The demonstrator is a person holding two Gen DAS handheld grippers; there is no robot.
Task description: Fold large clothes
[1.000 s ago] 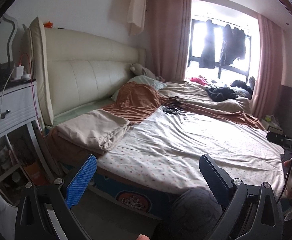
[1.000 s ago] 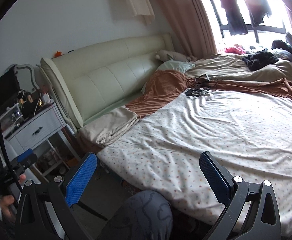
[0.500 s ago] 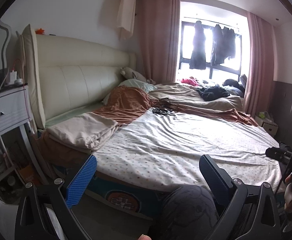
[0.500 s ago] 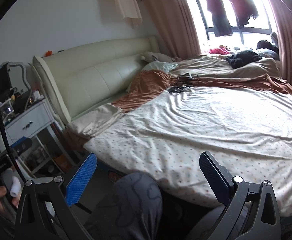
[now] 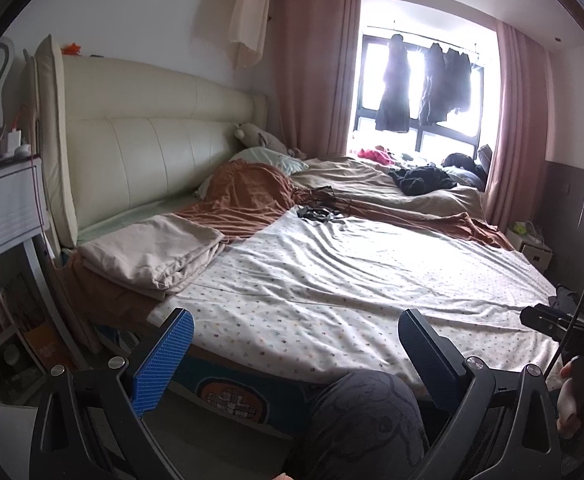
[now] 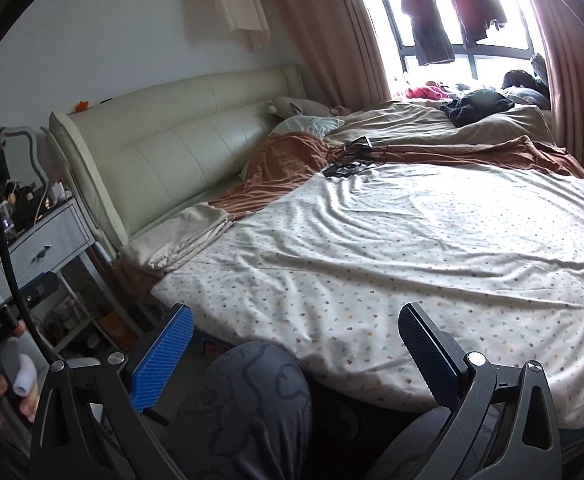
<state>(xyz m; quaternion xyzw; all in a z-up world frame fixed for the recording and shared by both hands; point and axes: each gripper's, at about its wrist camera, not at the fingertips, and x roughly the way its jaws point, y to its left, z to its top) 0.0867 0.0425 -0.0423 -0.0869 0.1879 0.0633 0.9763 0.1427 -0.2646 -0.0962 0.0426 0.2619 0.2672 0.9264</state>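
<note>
Ahead, dotted sheet (image 5: 356, 280) lies flat beyond both gaping, empty tools (image 5: 296, 354) (image 6: 296, 354).

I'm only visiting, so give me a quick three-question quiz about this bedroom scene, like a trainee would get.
1. True or false: the left hand-held gripper is clamped on the spotted sheet.
2. What lies on the bed corner nearest the nightstand: A a folded beige cloth, B a black jacket, C a red garment?
3. Fill in: dark clothes hang in front of the ____.

Key: 1 false, both hand-held grippers are open and hold nothing; 2 A; 3 window.
</note>
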